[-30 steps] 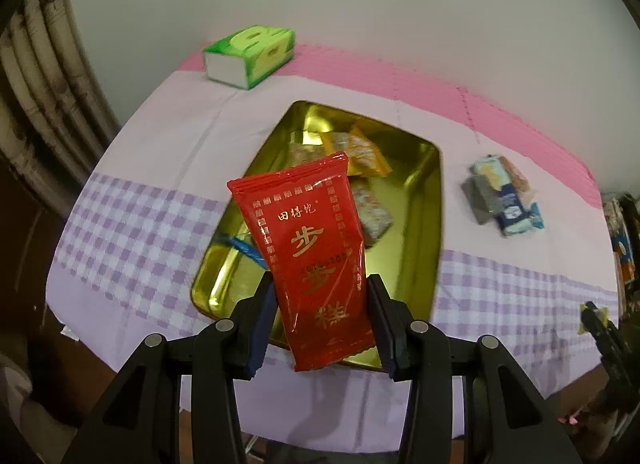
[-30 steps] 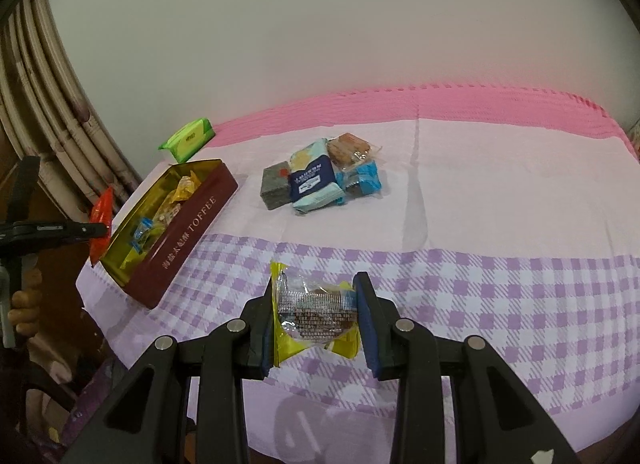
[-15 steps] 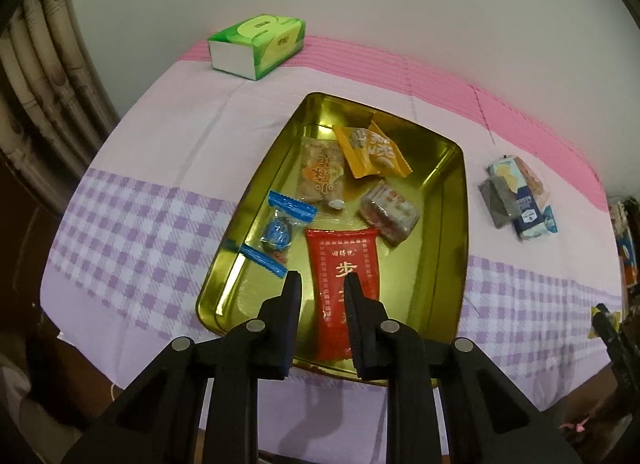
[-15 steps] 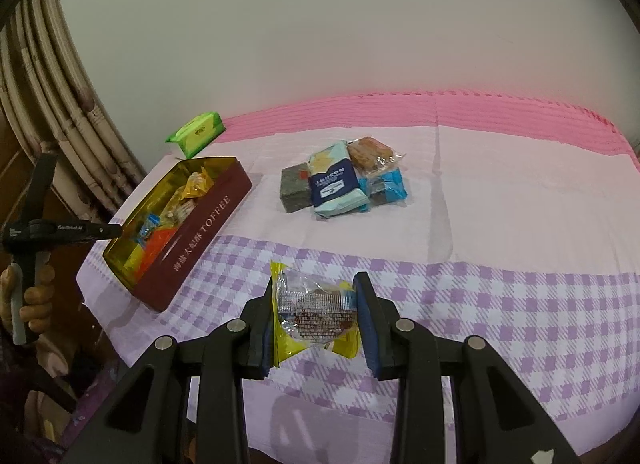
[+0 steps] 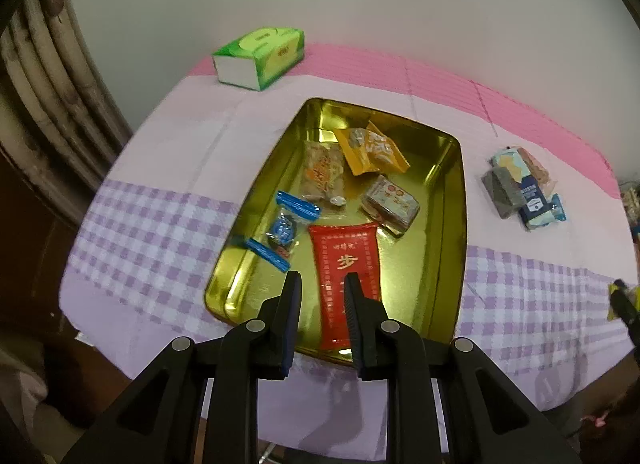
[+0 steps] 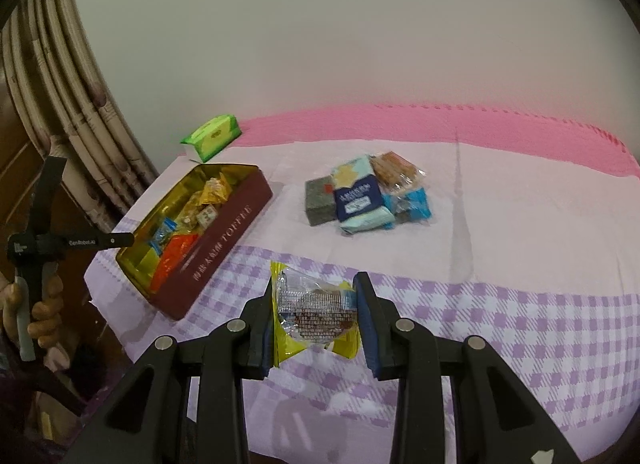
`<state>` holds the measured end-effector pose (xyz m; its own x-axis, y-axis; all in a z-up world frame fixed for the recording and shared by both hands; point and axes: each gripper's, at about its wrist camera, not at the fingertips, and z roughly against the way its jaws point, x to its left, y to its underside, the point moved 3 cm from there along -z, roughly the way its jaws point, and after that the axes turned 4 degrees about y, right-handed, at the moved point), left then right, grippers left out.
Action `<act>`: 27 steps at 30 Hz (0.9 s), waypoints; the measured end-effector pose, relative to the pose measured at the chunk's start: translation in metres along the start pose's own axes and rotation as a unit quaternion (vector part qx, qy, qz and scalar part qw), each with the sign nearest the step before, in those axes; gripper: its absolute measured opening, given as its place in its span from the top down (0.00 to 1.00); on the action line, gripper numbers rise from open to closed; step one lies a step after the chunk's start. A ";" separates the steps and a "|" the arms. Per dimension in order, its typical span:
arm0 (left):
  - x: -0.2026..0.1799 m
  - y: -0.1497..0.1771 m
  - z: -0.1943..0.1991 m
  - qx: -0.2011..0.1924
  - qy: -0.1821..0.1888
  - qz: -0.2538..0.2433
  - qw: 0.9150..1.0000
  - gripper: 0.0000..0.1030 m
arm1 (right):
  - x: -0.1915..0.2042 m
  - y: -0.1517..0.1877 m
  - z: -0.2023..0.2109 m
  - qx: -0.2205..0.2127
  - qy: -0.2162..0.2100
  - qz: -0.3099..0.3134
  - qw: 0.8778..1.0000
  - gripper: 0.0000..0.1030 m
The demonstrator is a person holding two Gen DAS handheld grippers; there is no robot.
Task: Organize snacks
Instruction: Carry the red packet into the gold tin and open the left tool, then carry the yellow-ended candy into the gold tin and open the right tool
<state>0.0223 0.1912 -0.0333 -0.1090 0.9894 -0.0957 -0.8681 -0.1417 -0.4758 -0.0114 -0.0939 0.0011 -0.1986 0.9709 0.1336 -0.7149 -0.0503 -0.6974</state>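
While the left gripper [image 5: 322, 284] hangs over the near end of the tin [image 5: 460, 224], its jaws stand drawn close together with nothing between them, having let go of their load within the last second. The red packet [image 5: 344, 260] lies flat on the gold floor of the tin, partly hidden behind the right finger [image 5: 354, 304]. In the left wrist view the other snacks in the tin spread from it: a blue-ended sweet [image 5: 286, 224] at nine o'clock, a clear-wrapped cake [image 5: 390, 200] at one o'clock, a pale biscuit pack [image 5: 322, 172] at twelve, and an orange pack [image 5: 370, 150] beyond that. A green tissue box [image 5: 260, 56] sits at eleven o'clock from the tin, near the wall, on the pink part of the cloth [image 5: 160, 224]. A heap of loose snacks [image 5: 520, 188] lies on the cloth at three o'clock from the tin, well apart from it. The right gripper [image 6: 316, 304] is closed on a yellow-edged snack [image 6: 316, 308], both pads pressing its sides, and holds it clear above the checked band of the cloth. In the right wrist view the tin's maroon wall reads TOFFEE, and it lies at ten o'clock from this gripper; the heap sits at twelve. At the left edge of that view a hand [image 6: 44, 316] grips the handle of the left gripper.
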 end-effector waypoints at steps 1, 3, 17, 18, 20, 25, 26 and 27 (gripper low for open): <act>0.000 0.001 0.003 -0.004 -0.006 -0.001 1.000 0.78 | 0.005 -0.003 0.000 -0.002 -0.003 0.005 1.000 0.69; 0.002 0.004 0.007 -0.011 -0.016 0.001 1.000 0.78 | 0.015 -0.010 -0.001 -0.004 -0.009 0.015 1.000 0.69; 0.025 0.009 0.009 -0.016 -0.053 0.020 0.998 0.77 | 0.127 -0.060 -0.034 -0.009 -0.094 0.082 0.992 0.69; 0.028 0.009 0.008 -0.015 -0.055 0.025 0.998 0.77 | 0.134 -0.061 -0.038 -0.007 -0.098 0.084 0.992 0.69; 0.033 0.008 0.007 -0.014 -0.061 0.033 0.998 0.77 | 0.146 -0.064 -0.046 -0.003 -0.107 0.088 0.990 0.69; 0.044 0.007 0.002 -0.007 -0.078 0.052 0.996 0.77 | 0.175 -0.069 -0.072 0.015 -0.123 0.102 0.987 0.69; 0.046 0.007 0.001 -0.005 -0.082 0.054 0.995 0.77 | 0.179 -0.069 -0.076 0.018 -0.125 0.103 0.987 0.69; 0.047 0.008 0.000 -0.001 -0.083 0.056 0.995 0.76 | 0.184 -0.070 -0.083 0.022 -0.127 0.106 0.986 0.69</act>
<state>0.0107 0.2367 -0.0415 -0.2838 0.9589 -0.0038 -0.8449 -0.2519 -0.4719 0.0576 0.1080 0.0160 -0.5044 0.8480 0.1629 -0.6661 -0.2621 -0.6983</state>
